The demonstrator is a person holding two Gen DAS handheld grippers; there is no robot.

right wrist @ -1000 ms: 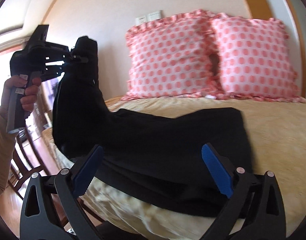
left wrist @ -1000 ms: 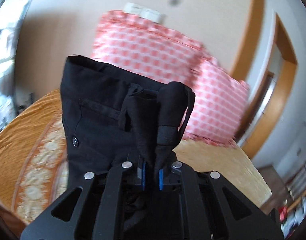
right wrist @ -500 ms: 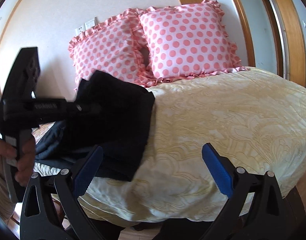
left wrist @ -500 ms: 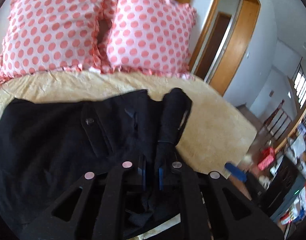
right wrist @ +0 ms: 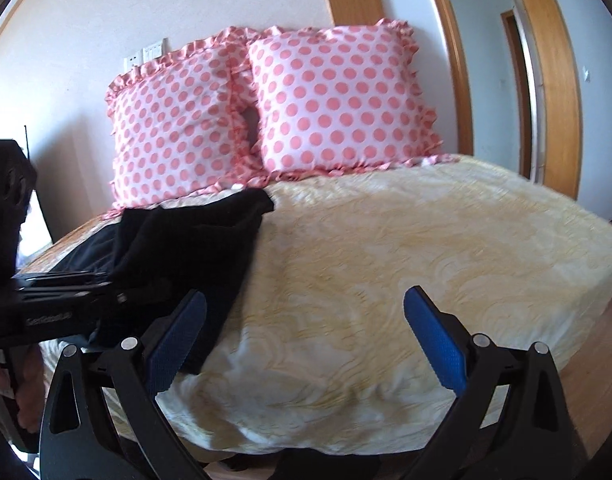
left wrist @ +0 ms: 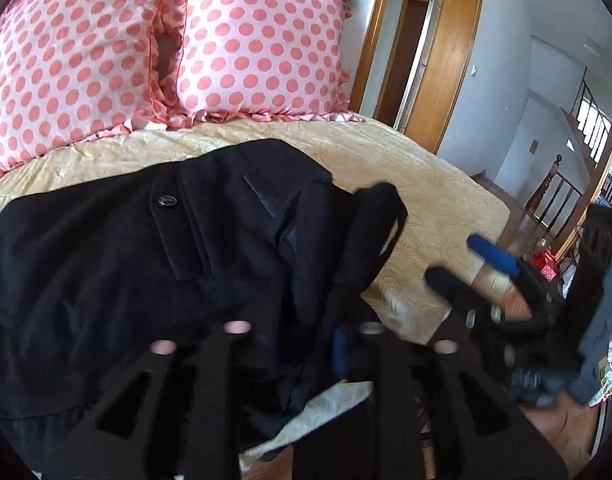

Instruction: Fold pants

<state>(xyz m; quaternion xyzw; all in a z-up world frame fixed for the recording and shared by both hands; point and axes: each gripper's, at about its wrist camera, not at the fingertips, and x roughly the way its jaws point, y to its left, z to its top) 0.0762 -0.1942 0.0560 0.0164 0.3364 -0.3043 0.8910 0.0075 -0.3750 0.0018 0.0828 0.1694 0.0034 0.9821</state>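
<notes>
The black pants (left wrist: 146,264) lie folded over on the left part of the yellow bed (left wrist: 386,168); their waistband with a button faces up. They also show in the right wrist view (right wrist: 194,248). My left gripper (left wrist: 318,344) is low at the pants' near edge, its fingers blurred and spread apart with cloth lying between them. My right gripper (right wrist: 306,340) is open and empty, above the bed's near edge, to the right of the pants. The right gripper also shows in the left wrist view (left wrist: 494,272).
Two pink polka-dot pillows (right wrist: 266,112) lean on the wall at the head of the bed. A wooden door frame (right wrist: 546,80) stands to the right. Wooden floor and a stair railing (left wrist: 558,196) lie beyond the bed's right side.
My left gripper carried the lifted waist end over and down onto the pants on the bed, then its fingers spread. My right gripper swung right, away from the pants.
</notes>
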